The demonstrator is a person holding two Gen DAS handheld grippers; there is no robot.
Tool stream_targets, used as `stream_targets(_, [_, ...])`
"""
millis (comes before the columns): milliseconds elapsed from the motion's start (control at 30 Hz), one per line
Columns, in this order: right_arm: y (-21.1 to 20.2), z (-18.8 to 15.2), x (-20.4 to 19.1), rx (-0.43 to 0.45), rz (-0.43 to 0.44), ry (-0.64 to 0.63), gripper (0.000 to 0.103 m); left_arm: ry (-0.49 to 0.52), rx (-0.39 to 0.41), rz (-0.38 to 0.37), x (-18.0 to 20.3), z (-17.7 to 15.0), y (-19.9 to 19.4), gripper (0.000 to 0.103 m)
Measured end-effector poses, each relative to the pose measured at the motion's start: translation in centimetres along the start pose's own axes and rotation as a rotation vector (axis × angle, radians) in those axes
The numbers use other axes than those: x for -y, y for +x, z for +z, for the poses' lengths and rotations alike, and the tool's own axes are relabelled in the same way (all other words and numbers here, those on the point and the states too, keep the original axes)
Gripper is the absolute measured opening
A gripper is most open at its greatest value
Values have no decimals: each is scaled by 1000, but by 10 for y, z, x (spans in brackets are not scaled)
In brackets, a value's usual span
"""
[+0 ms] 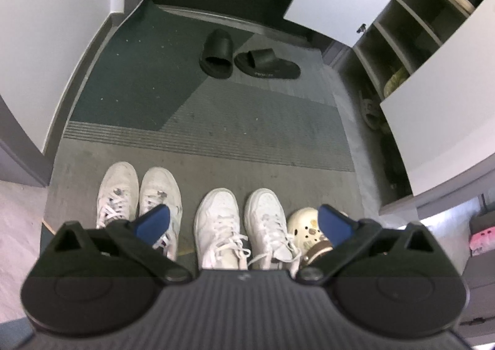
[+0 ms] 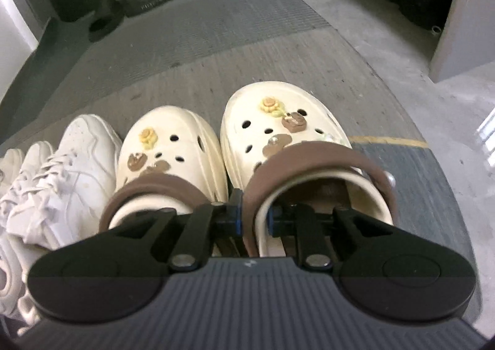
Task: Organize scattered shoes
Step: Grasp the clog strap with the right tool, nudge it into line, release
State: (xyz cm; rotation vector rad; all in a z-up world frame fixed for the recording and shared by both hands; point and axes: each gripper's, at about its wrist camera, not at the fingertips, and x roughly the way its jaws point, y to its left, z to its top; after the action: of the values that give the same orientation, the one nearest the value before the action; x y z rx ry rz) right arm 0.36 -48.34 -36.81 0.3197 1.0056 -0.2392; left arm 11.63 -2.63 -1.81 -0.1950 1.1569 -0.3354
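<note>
The right hand-held gripper (image 2: 252, 220) points steeply down at the floor, its jaws clamped on the inner side wall and brown heel strap of the right cream foam clog with brown and yellow charms (image 2: 287, 130). One blue-edged pad sits outside the wall, in the narrow gap between the 2 clogs; the other sits inside the shoe opening. The matching left cream foam clog (image 2: 173, 145) stands just left of that gripper, side by side with the held one and nearly touching it. Further left comes a white lace-up leather sneaker (image 2: 77, 158), close against the left clog.

The left hand-held gripper (image 1: 244, 220) also tilts steeply down, with its blue pads standing wide apart and nothing between them. Below it stands a pair of white leather sneakers (image 1: 238, 220); a pair of worn white lace-up sneakers (image 1: 139, 195) stands under its left finger, and a cream clog shows at its right finger. All toes point away from the grippers.

Ahead of both lies open grey ribbed floor mat (image 1: 247, 133), bare as far as 2 black rubber slide sandals (image 1: 247, 59) near the dark door. To the right, a grey shoe cabinet with open white doors (image 1: 402, 25) edges the mat; to the left, a white wall corner.
</note>
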Motion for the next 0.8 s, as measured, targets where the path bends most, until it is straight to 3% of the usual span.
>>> stream_targets(133, [-38,6,-3,14,-17,-16,23,52,-43,-46,1,-3,-1,103])
stream_targets(333, [-113,25,-9,116,32,-20,23,96,-27,-15,-5,-12,-8,103])
stream_targets(500, [-193,74,-24,231,59,25,23,44,-27,20,-26,-10,-11,103])
stream_targets(600, [-246,115,-39,315,86,101,24,63,-7,103,-39,-4,-14,102])
stream_targets(633, [-262,129,-44,340,95,130,28,58,-9,120,-43,-1,-16,102])
stream_targets(767, [-305,176,-69,417,178,221,68,55,-37,141,-48,16,-19,102])
stream_targets(800, [-310,183,-75,425,190,223,71,74,-34,150,-45,24,-18,102])
